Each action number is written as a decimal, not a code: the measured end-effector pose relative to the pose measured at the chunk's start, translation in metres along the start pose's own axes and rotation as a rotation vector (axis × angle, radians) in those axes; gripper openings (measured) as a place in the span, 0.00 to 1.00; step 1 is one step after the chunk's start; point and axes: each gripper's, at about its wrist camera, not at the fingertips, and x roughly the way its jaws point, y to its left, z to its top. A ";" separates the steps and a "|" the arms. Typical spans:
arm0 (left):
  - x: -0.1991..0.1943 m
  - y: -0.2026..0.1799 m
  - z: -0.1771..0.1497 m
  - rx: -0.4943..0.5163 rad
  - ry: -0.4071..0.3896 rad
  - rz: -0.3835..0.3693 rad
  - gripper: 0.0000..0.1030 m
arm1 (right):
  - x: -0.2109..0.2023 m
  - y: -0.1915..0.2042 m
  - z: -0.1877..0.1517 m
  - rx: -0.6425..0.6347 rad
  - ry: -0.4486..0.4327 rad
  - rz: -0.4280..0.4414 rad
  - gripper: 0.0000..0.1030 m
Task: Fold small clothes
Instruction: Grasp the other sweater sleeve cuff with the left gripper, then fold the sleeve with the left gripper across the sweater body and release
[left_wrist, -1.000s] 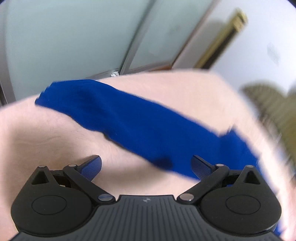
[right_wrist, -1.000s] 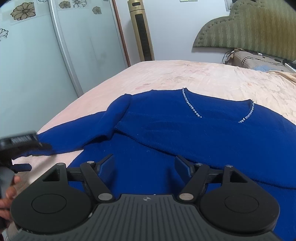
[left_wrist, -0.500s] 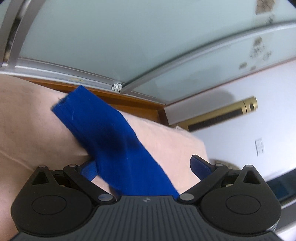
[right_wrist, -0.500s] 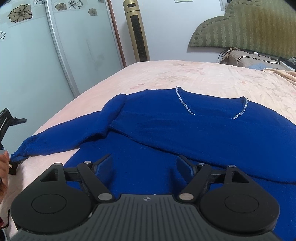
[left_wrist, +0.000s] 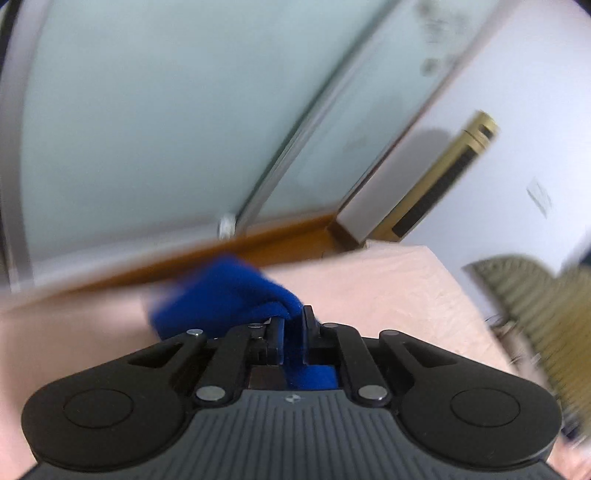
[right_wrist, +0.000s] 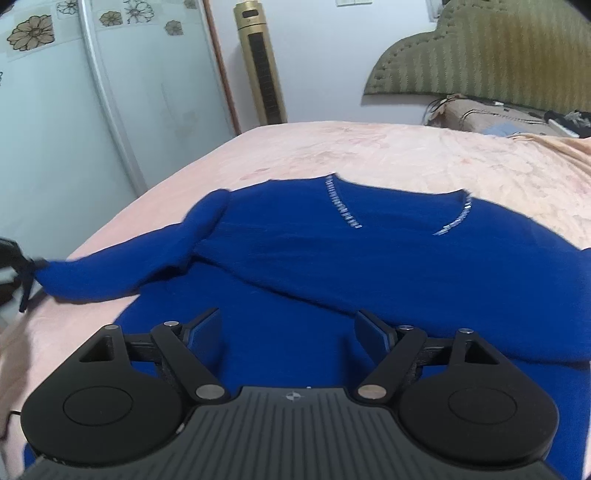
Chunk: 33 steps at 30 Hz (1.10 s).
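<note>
A blue sweater (right_wrist: 369, 258) with a sparkly V-neck trim lies spread on the pink bed (right_wrist: 369, 155). Its left sleeve (right_wrist: 122, 269) stretches out to the bed's left edge. There the left gripper (left_wrist: 293, 317) is shut on the sleeve's cuff (left_wrist: 221, 291), which bunches up in front of the jaws and sits raised off the pink bed (left_wrist: 388, 288). The left gripper shows as a dark shape at the far left (right_wrist: 7, 266) of the right wrist view. My right gripper (right_wrist: 289, 317) hovers over the sweater's lower body, its jaws opening, with fabric beneath them but nothing pinched.
Frosted sliding doors with flower decals (right_wrist: 55, 129) run along the left of the bed. A gold tower fan (right_wrist: 260, 66) stands at the far corner. A green padded headboard (right_wrist: 498, 55) and some clutter (right_wrist: 498, 118) are at the right end.
The left gripper has closed on the sleeve's cuff and lifted it from the bed; its view has swung round. The right gripper's jaws have widened a little.
</note>
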 end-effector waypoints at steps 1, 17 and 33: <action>-0.005 -0.007 0.005 0.048 -0.034 0.022 0.08 | 0.000 -0.008 0.001 0.012 -0.002 -0.020 0.81; -0.028 -0.183 -0.035 0.562 -0.146 -0.087 0.08 | -0.016 -0.085 -0.010 0.176 -0.037 -0.124 0.82; -0.023 -0.302 -0.219 0.945 0.276 -0.499 0.10 | -0.035 -0.133 -0.014 0.262 -0.086 -0.213 0.82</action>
